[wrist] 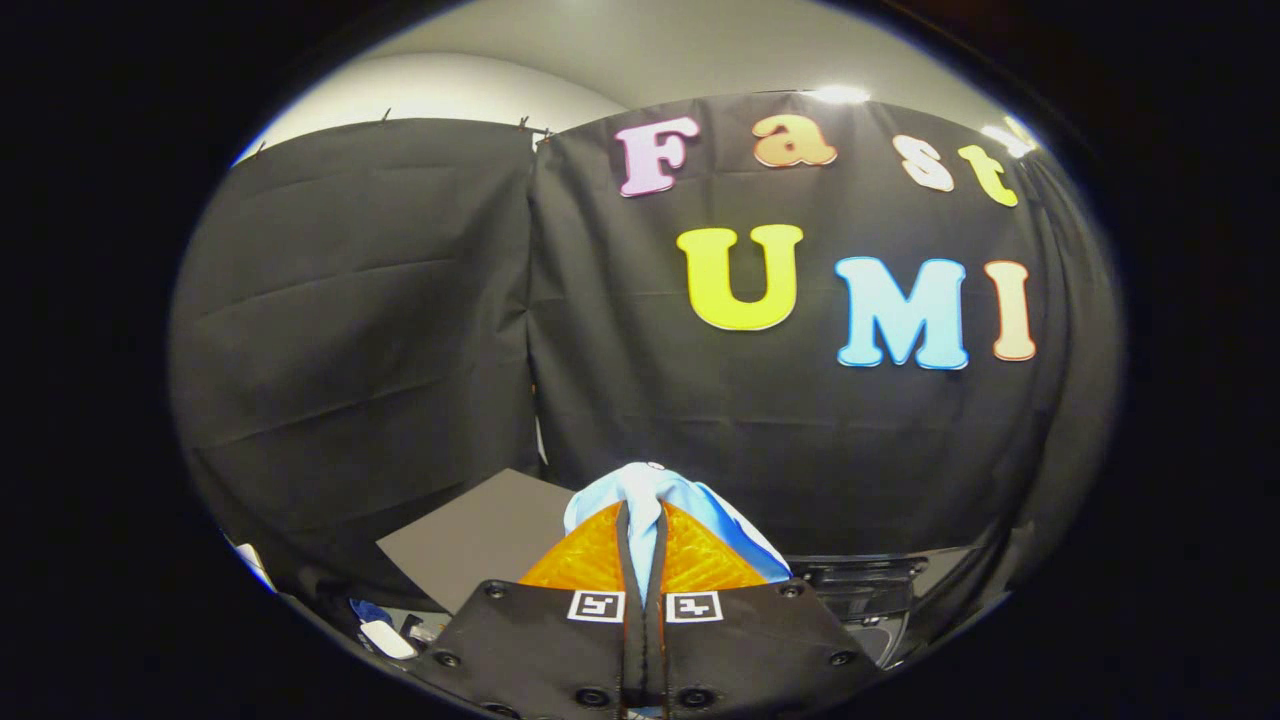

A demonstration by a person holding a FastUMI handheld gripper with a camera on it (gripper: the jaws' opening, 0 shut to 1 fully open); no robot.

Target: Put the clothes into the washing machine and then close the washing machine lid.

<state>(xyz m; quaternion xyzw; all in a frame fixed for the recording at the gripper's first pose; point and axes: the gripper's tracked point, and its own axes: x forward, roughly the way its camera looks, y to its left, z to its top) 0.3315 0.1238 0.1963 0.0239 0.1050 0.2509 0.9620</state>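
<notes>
Gripper [641,520] raised — fingers clamped on cloth [650,490].

The cloth [650,495] that my gripper [645,540] pinches is light blue and white. The wall [400,300] is black. A dark grey board [480,540] lies below.

one gripper [642,535], two fingers [590,560], both pressed on one light blue garment [650,490] pinched between them. two square marker tags [596,605], one per finger. one dark flat board [480,535] left of the fingers. one dark machine part [860,590] to their right, cannot tell what exactly. one small white object [385,638] low left, unclear. two black cloth wall panels [350,320].
</notes>
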